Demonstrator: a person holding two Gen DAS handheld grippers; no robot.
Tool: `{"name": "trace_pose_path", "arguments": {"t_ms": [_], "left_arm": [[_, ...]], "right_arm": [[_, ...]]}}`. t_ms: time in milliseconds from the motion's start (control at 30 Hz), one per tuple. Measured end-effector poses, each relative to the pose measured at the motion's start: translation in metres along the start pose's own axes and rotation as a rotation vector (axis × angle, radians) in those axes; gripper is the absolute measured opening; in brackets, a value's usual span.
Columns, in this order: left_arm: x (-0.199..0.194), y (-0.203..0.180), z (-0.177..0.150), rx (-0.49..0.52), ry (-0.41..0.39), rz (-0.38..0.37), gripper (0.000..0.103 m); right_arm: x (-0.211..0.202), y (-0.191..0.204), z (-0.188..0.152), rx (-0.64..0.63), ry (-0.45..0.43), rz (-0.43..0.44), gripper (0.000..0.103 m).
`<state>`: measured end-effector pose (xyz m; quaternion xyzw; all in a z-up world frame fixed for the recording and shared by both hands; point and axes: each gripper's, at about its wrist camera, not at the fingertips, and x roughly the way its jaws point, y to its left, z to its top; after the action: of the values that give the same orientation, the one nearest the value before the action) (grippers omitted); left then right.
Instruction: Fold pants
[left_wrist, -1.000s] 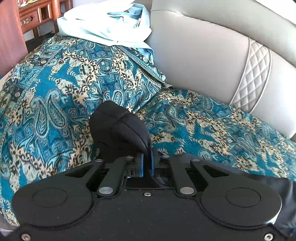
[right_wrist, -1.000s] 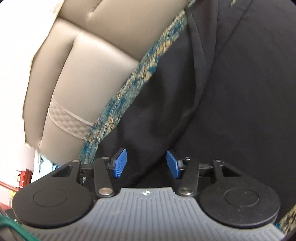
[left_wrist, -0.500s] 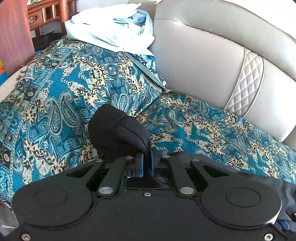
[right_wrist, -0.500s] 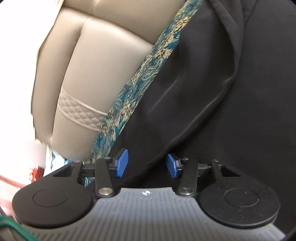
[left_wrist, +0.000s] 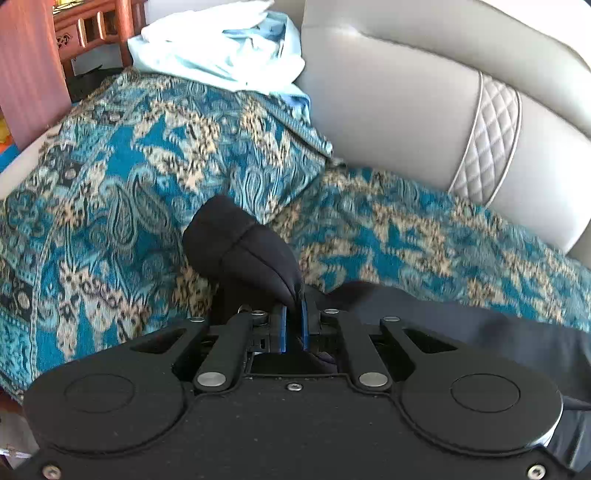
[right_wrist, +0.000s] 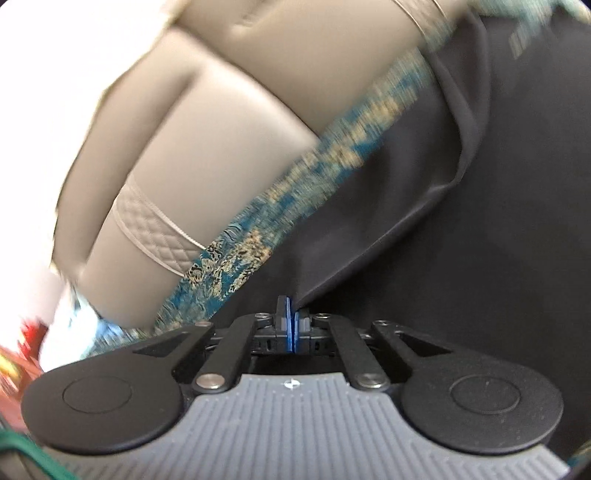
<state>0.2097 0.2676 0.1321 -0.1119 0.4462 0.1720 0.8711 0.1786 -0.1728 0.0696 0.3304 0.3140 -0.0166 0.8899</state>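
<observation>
Dark, smooth black fabric pants (right_wrist: 461, 221) lie creased across the teal paisley-patterned sofa throw (left_wrist: 122, 192), bunched in the left gripper's (left_wrist: 293, 314) clamped jaws, the right gripper's (right_wrist: 290, 317) jaws having just closed, pinching a fold.

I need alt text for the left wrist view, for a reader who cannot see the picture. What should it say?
The left gripper is shut on a bunched corner of the black pants, held above a teal paisley throw that covers a beige leather sofa. More of the black fabric trails off to the right, and pale blue clothes lie heaped at the far end of the seat.
</observation>
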Motion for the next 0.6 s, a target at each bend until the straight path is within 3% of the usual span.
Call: {"name": "trace_pose_path", "arguments": {"t_ms": [100,600], "left_arm": [[-0.003,0.002,-0.017,0.035,0.010,-0.001,0.009],[-0.009,0.013,-0.097,0.183,0.057,0.021,0.011]], "right_arm": [[-0.020,0.006,-0.009,-0.111,-0.025,-0.027,0.003],[-0.072,-0.023,-0.070,-0.283,0.014,-0.124,0.003]]}}
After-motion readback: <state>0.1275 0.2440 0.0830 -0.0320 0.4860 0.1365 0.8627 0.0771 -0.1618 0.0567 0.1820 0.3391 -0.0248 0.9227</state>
